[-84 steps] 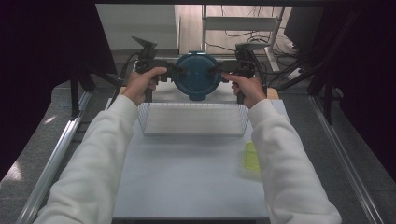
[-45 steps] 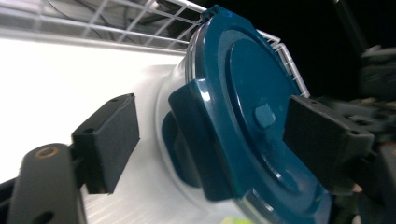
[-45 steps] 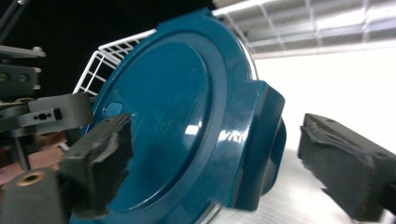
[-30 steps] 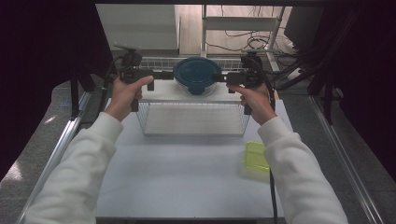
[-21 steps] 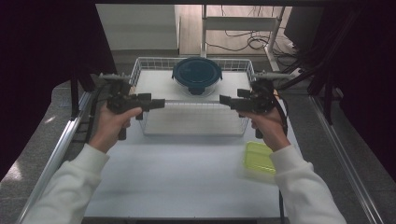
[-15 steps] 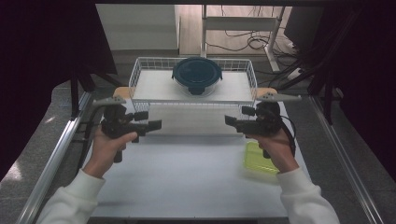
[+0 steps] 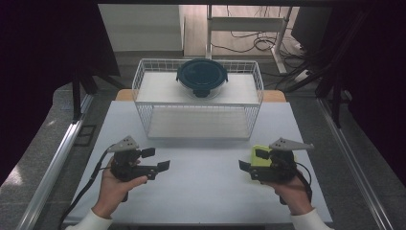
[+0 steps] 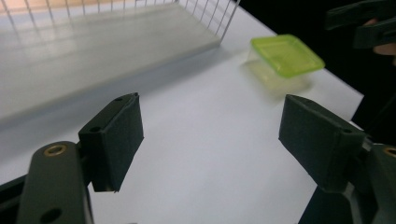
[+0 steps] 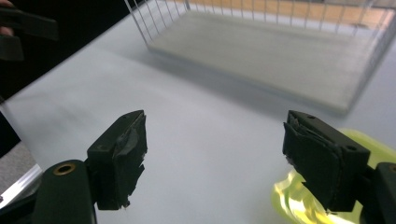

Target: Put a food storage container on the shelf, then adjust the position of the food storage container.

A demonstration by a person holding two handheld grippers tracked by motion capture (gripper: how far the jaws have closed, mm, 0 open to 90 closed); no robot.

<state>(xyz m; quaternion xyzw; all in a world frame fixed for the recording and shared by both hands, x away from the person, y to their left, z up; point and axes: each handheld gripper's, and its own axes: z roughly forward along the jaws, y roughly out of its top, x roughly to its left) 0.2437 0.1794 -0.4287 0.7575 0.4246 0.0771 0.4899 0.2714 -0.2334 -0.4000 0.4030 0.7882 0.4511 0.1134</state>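
Both hands wear white sleeves that end at the wrist. The left gripper and the right gripper are black, boxy tools, each topped by a grey three-cornered plate and trailing a black cable. Their jaws are flat black rectangular blocks on black arms with brass-coloured rivets; the right gripper's pad facing looks frayed and torn.

Dark curtains, grey floor
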